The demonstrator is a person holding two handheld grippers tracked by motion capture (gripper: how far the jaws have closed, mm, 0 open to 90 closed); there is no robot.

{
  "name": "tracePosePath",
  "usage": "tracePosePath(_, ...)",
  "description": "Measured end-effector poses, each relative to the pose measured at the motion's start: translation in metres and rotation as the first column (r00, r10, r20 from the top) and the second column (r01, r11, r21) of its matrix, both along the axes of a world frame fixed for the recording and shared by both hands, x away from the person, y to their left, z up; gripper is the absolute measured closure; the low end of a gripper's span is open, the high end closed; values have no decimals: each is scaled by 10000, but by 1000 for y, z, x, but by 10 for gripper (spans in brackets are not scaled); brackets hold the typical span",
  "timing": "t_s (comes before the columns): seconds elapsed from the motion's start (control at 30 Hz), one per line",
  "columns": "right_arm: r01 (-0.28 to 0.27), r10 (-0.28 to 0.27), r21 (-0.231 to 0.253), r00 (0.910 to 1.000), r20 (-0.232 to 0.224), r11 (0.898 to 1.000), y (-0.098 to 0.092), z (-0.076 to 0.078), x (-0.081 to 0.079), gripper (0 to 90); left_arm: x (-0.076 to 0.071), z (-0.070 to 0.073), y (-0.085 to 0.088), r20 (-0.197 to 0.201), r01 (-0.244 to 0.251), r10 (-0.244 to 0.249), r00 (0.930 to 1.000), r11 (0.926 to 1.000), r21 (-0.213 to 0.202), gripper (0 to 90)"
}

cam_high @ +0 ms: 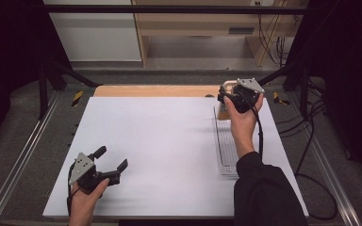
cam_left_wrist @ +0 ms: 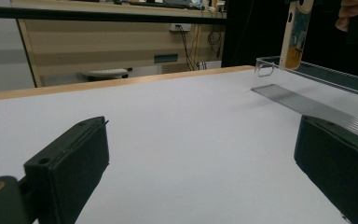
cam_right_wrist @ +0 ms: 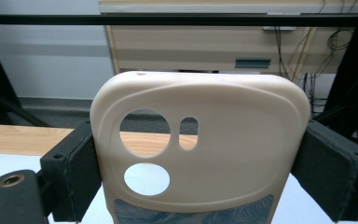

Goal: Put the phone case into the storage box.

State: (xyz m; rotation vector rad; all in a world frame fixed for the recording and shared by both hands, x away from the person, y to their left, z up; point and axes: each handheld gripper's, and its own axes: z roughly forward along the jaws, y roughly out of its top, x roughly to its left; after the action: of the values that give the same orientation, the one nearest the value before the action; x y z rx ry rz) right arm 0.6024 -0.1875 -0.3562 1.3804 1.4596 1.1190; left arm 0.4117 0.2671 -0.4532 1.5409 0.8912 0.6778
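Jaws of the right gripper (cam_high: 230,96) clamp the cream phone case (cam_right_wrist: 200,144) by its side edges above the clear tray (cam_high: 226,146) on the bench, a light, flexible shell best gripped there, while the left gripper (cam_high: 111,162) rests wide open and empty.

Table surface (cam_high: 169,141): broad white area between the two hands is unobstructed, giving free passage across the centre and left. Right side: a clear plastic tray (cam_high: 224,146) lies lengthwise along the edge, its raised walls forming a low barrier. The right gripper (cam_high: 226,96), clamped on a cream phone case (cam_right_wrist: 200,144), hangs over the tray's far end. The left gripper (cam_high: 111,158) rests at the near left, jaws apart, nothing between them. Black frame posts (cam_high: 42,89) bound the table's far corners
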Motion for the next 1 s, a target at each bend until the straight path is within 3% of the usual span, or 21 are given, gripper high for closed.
tracePosePath(0.7,282,-284,-45,9988,-405,9996,3,-28,16,113,0,0,1,17,-1,1,10000,10000,-17,30)
tracePosePath(1.0,383,-388,-117,9980,-490,9992,0,-33,19,113,0,0,0,54,22,-22,10000,10000,8,29)
